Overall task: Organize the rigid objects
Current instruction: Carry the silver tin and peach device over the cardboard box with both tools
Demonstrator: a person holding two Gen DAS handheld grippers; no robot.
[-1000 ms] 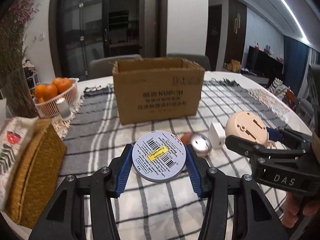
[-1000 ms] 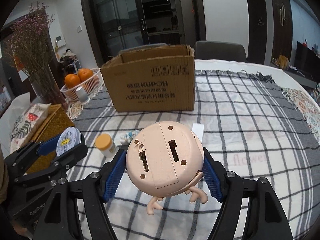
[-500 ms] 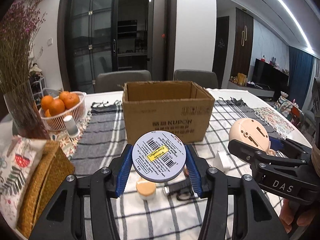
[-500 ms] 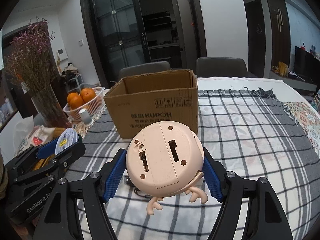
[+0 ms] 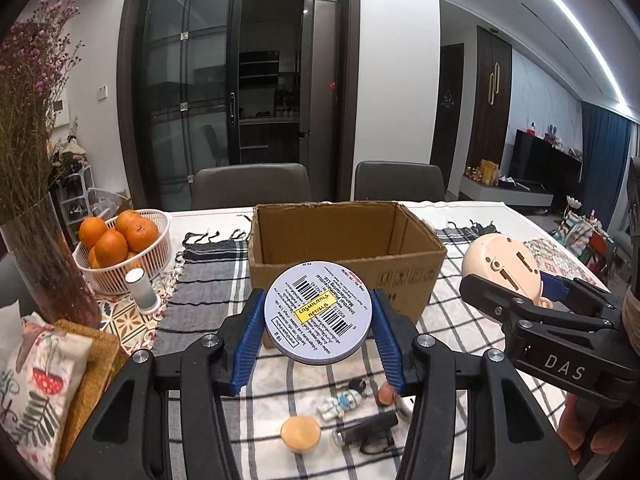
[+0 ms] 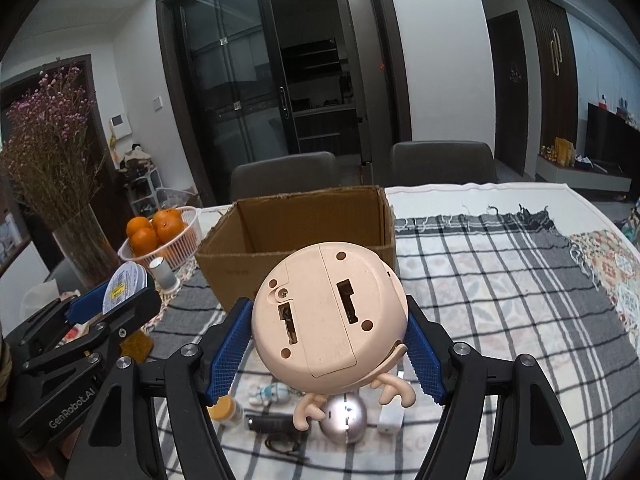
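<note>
My left gripper (image 5: 318, 336) is shut on a round silver tin (image 5: 318, 314) with a barcode label, held above the table in front of the open cardboard box (image 5: 344, 248). My right gripper (image 6: 328, 344) is shut on a round beige toy with antlers (image 6: 326, 320), also raised before the box (image 6: 296, 232). In the left wrist view the right gripper and toy (image 5: 500, 268) are at the right. In the right wrist view the left gripper with the tin (image 6: 122, 286) is at the left.
On the checked cloth below lie a small orange-lidded jar (image 5: 300, 434), a black flashlight (image 5: 366, 432), a small figurine (image 5: 342, 400), a silver ball (image 6: 344, 416) and a white adapter (image 6: 390, 416). A basket of oranges (image 5: 120, 248), a vase (image 5: 44, 264) and a woven box (image 5: 92, 368) stand at the left.
Both grippers have risen with their objects and now look down into the open box. The items on the cloth have slid lower in both views.
</note>
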